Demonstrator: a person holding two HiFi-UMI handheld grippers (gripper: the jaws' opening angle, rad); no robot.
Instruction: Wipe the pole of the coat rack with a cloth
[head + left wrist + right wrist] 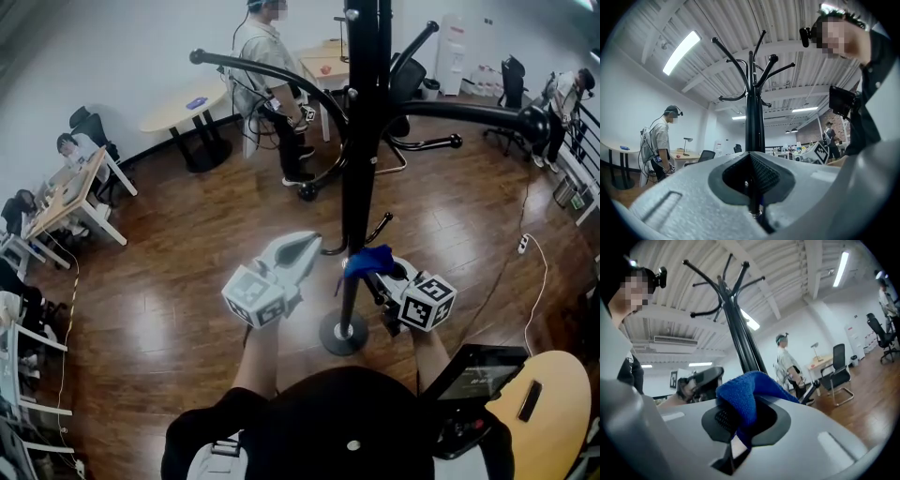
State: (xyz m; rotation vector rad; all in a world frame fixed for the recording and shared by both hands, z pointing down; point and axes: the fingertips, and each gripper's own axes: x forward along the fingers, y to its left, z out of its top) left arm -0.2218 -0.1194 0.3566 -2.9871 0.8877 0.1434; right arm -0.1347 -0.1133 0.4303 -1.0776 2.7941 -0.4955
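Wood floor (178, 281), right tongs (372, 275) — cloth (368, 259) at pole (358, 178)

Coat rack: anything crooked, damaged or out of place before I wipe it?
Nothing stands out. The coat rack pole stands upright on its round base, and the hooks look intact. The blue cloth is clamped in the right gripper low by the pole; the left gripper is shut and empty beside it.

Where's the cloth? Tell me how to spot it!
Find the tall black coat rack pole in the middle of the room. Low beside it, the right gripper pinches the cloth. It is bright blue and fuzzy, while its neighbours are black or pale grey.
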